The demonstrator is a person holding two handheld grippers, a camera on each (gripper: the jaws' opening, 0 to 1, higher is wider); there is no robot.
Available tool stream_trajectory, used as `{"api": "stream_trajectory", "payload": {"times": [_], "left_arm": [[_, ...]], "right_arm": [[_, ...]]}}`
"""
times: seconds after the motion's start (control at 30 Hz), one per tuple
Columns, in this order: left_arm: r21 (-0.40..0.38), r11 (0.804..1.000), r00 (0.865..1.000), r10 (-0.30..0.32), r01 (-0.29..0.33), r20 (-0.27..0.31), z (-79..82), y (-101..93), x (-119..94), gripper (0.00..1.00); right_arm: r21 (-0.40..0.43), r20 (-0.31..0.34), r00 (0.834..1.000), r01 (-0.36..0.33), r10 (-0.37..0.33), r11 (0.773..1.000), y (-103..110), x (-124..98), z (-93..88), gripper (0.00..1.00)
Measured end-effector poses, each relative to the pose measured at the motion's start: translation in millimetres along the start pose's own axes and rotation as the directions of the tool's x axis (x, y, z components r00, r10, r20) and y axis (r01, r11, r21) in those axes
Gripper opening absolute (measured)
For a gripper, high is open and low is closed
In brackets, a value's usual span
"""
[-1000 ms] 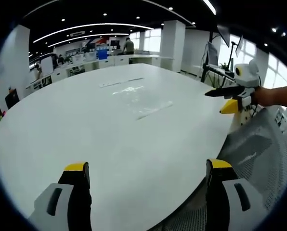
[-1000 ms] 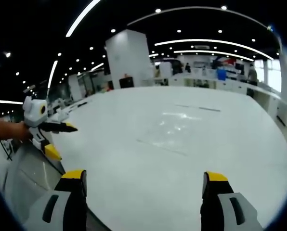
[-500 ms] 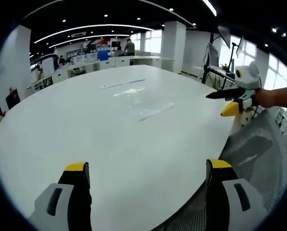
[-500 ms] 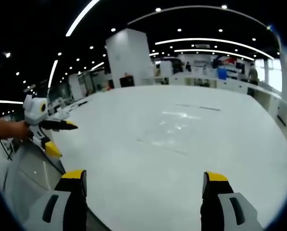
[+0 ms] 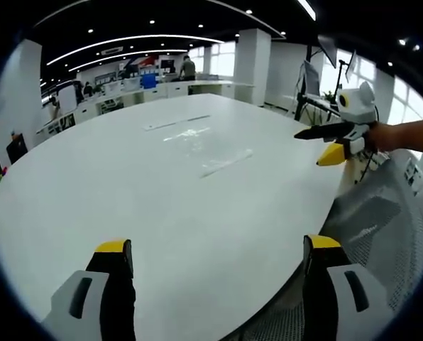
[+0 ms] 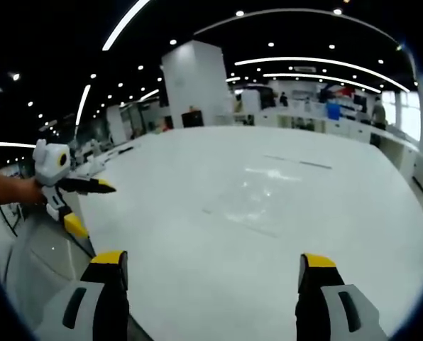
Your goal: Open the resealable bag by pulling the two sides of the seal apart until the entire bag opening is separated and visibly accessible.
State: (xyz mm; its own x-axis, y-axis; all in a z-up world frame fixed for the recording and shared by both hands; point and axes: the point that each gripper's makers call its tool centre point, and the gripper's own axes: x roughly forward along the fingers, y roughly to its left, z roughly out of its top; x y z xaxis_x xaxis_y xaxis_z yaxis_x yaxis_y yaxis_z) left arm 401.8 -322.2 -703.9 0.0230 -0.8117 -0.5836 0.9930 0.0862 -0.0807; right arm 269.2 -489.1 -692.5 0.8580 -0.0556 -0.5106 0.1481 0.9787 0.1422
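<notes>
Each claw has two black jaws capped with yellow tips and backed by light grey housings with a dark slot. The left claw [image 5: 215, 249] and the right claw [image 6: 211, 257] look alike. From the side, the right claw [image 5: 325, 142] has a white body; a bare forearm [image 5: 410, 136] runs behind it.
</notes>
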Motion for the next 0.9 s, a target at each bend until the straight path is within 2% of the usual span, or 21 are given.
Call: {"api": "stream_trajectory", "payload": {"times": [0.37, 0.9], "left_arm": [[0.012, 1.0, 1.0, -0.007, 0.007, -0.005, 0.3, -3.1, 1, 0.97], [0.01, 1.0, 1.0, -0.01, 0.01, -0.009, -1.1, -3.2, 1, 0.97]], "right_arm": [[-0.04, -0.005, 1.0, -0.03, 0.03, 0.999, -1, 14, 12.8, 0.99], [-0.133, -0.057, 0.995, -0.086, 0.079, 0.987, -6, 40, 27.8, 0.97]]}}
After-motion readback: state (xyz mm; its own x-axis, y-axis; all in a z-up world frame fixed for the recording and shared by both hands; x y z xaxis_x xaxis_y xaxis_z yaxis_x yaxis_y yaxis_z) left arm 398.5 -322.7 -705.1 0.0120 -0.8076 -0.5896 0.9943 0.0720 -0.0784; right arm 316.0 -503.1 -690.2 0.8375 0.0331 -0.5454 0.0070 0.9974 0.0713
